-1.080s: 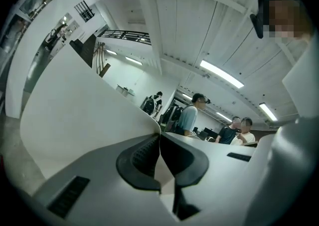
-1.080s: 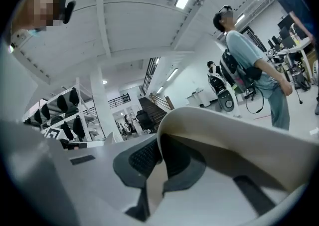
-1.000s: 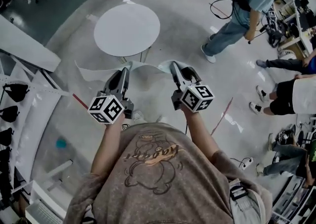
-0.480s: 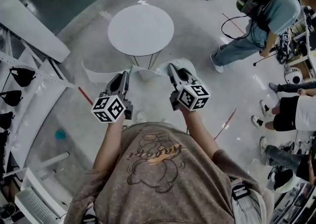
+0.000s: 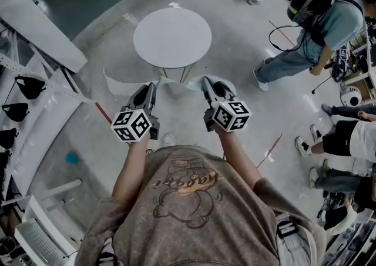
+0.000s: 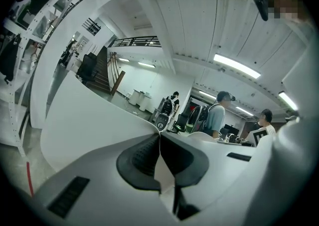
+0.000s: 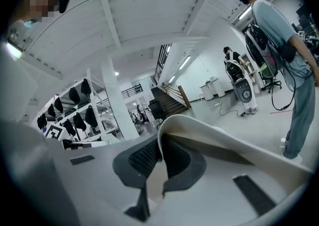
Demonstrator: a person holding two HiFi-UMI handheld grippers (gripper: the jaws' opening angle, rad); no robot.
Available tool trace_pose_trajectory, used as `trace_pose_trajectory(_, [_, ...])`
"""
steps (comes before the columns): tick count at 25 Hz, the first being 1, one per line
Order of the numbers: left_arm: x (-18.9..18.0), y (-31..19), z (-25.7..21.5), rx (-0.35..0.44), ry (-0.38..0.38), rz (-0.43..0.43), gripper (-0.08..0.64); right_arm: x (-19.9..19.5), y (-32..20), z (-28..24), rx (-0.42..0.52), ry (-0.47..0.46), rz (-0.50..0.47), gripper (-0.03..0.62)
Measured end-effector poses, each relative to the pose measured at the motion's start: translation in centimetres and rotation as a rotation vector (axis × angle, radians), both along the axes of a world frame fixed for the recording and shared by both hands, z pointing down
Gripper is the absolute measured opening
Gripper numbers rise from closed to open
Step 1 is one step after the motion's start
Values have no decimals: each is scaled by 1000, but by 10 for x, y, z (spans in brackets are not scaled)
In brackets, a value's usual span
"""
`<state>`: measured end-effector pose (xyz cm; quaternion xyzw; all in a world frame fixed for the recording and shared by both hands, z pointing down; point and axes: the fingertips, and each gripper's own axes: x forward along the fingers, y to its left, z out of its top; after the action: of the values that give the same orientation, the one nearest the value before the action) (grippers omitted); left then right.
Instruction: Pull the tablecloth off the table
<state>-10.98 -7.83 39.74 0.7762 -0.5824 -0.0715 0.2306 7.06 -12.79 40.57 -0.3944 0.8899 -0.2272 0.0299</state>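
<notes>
Just short of a round, smooth white worktop (image 5: 172, 37), the left gripper (image 5: 150, 87) and right gripper (image 5: 205, 81) each have their dark ribbed fingers (image 6: 142, 156) pressed fully together on an edge of the thin, pale tablecloth (image 5: 117, 86). The cloth lies off the worktop, sagging between both grippers in soft, curling folds.

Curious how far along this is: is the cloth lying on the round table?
No: the round table is bare, and the tablecloth hangs between the left gripper and right gripper.
</notes>
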Motion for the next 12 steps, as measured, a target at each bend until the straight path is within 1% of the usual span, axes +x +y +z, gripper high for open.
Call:
trace_pose_trajectory(6, [1,-4,-6,7,-23,-2,21,0,0,-2,3,5,-12,17])
trace_pose_trajectory(12, [-3,3,-6,1,-24,-3,21,-4,7,-2,-3,3,-13,15])
